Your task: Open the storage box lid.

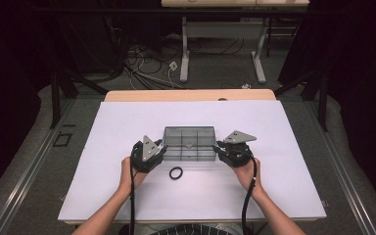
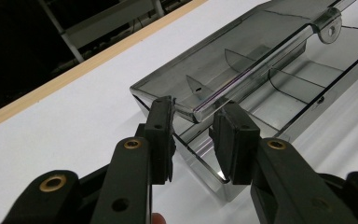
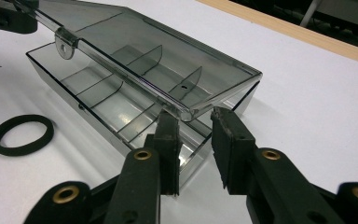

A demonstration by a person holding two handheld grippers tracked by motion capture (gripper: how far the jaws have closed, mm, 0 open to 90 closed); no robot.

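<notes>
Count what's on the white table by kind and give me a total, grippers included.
Clear box: 1
Black ring: 1
Grippers: 2, left gripper and right gripper
Total: 4

Box lid [image 2: 242,51] cut off at edge
</notes>
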